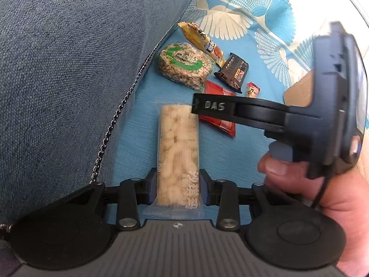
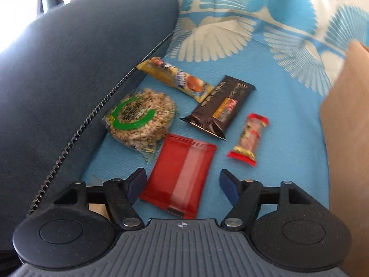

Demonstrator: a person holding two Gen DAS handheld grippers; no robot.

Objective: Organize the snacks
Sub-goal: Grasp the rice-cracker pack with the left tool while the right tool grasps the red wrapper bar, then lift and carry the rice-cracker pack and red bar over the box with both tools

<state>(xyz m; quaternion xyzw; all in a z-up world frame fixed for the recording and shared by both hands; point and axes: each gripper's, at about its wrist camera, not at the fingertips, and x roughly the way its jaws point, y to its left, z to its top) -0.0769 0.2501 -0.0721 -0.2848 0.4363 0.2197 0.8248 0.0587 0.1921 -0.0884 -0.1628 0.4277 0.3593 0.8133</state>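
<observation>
Left gripper (image 1: 177,189): clamped on a pale rice bar (image 1: 177,147) in a clear wrapper, the pads pressing its two long sides near the close end; the bar runs straight away from the camera along the fingers.

Right gripper (image 2: 182,185): jaws apart, nothing pressed between them — the pads stand clear on either side of the red packet (image 2: 182,173).

Red packet: flat on the blue patterned cloth (image 2: 288,115), directly ahead of and below the right gripper, its near end between the open fingers. Its long axis runs roughly away from the camera, tilted a little to the right, so the jaws would close across its short width.

Nearer hand: the right, judging by both views; in the left view its finger crosses over the packet and reaches to the far end of the rice bar.

Other snacks: a round rice cake (image 2: 140,117) beside the grey cushion (image 2: 69,69), a yellow bar (image 2: 177,80), a dark packet (image 2: 219,108) and a small red-ended candy (image 2: 251,136), all farther off.

Brown box (image 2: 346,138): at the right edge, only partly seen.

Likely next: lower the right jaws a little, then close on the packet.
</observation>
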